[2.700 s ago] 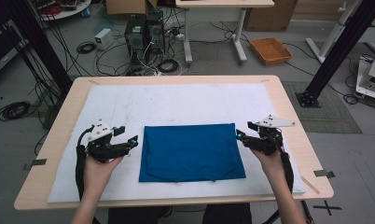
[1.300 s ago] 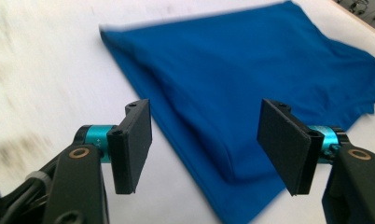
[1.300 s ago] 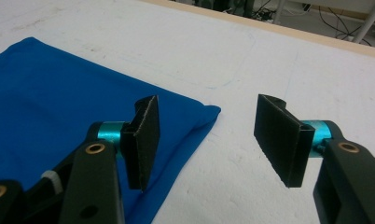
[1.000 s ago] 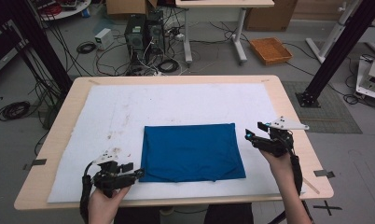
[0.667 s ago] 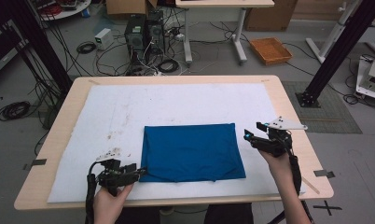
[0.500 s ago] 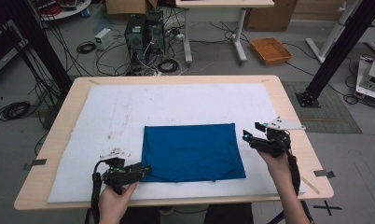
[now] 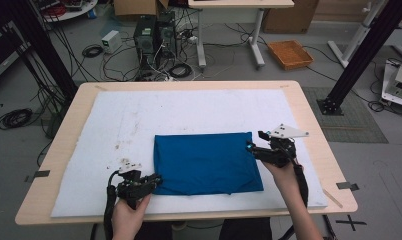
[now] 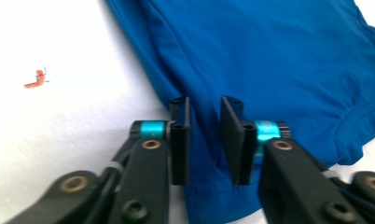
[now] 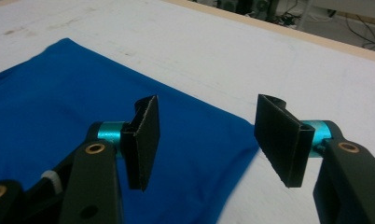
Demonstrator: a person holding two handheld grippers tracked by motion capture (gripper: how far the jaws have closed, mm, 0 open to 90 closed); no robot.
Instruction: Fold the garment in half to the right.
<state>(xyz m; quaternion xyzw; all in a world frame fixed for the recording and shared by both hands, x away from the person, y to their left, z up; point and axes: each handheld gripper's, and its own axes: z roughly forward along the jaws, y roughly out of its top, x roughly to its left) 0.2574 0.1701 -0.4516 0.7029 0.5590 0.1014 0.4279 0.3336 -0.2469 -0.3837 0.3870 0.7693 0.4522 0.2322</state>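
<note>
A blue cloth (image 7: 206, 162), folded into a rectangle, lies flat on the white mat (image 7: 189, 107). My left gripper (image 7: 156, 180) is at the cloth's near left corner. In the left gripper view the left gripper (image 8: 204, 140) has just been closing. Its jaws stand a narrow gap apart with the cloth (image 8: 269, 56) edge between them, not pinched. My right gripper (image 7: 250, 146) is at the cloth's right edge near the far corner. The right gripper (image 9: 206, 140) is open wide above the cloth (image 9: 59, 93) corner, holding nothing.
The white mat covers most of the wooden table (image 7: 309, 115). Small dark stains (image 7: 121, 145) mark the mat left of the cloth, and a small red mark (image 8: 35, 79) shows on it. Computers, cables and an orange tray (image 7: 289, 52) sit on the floor beyond the table.
My left gripper slid right to the cloth's near left corner and its jaws narrowed around the edge. The right gripper shifted slightly left toward the cloth's right edge.
</note>
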